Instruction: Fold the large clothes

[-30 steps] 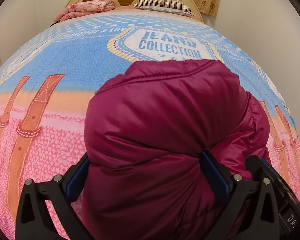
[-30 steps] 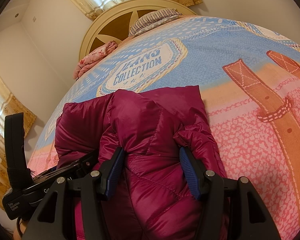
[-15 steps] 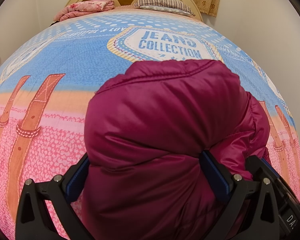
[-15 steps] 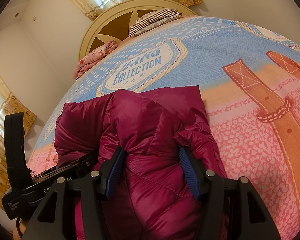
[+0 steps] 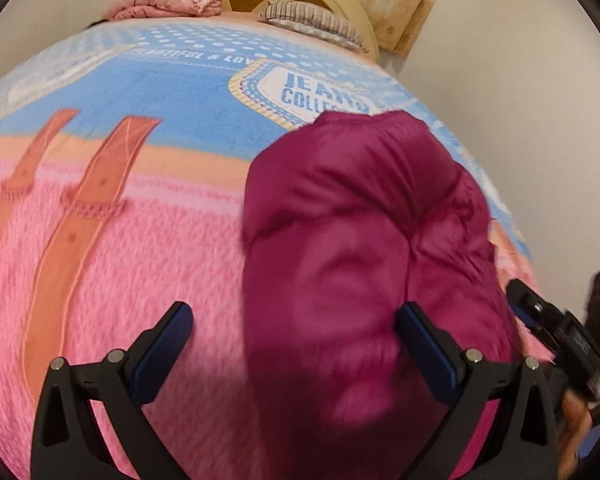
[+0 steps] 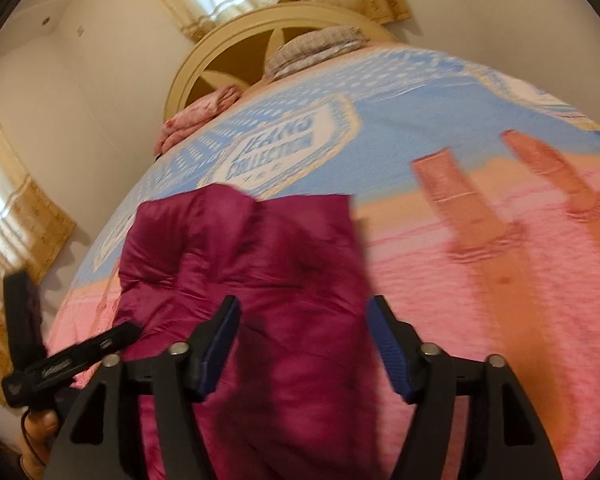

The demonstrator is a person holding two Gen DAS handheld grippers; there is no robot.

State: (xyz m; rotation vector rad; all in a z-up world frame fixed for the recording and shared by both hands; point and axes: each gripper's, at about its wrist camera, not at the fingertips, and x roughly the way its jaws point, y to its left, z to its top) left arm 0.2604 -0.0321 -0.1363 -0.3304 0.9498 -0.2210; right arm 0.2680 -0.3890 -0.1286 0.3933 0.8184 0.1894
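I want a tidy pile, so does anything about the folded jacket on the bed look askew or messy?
The maroon puffer jacket lies as a lumpy bundle on the bedspread, one flat layer jutting out at its far right corner. No damage shows, though both views are motion-blurred.

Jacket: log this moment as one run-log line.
jacket: folded, on bed | left gripper: open, half off jacket | right gripper: jaws opening, jacket between, pads clear

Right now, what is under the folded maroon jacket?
The maroon puffer jacket lies folded on the bed's printed blanket, pink and blue with a jeans design. The blanket shows on all visible sides; anything directly beneath the jacket is covered and cannot be seen.
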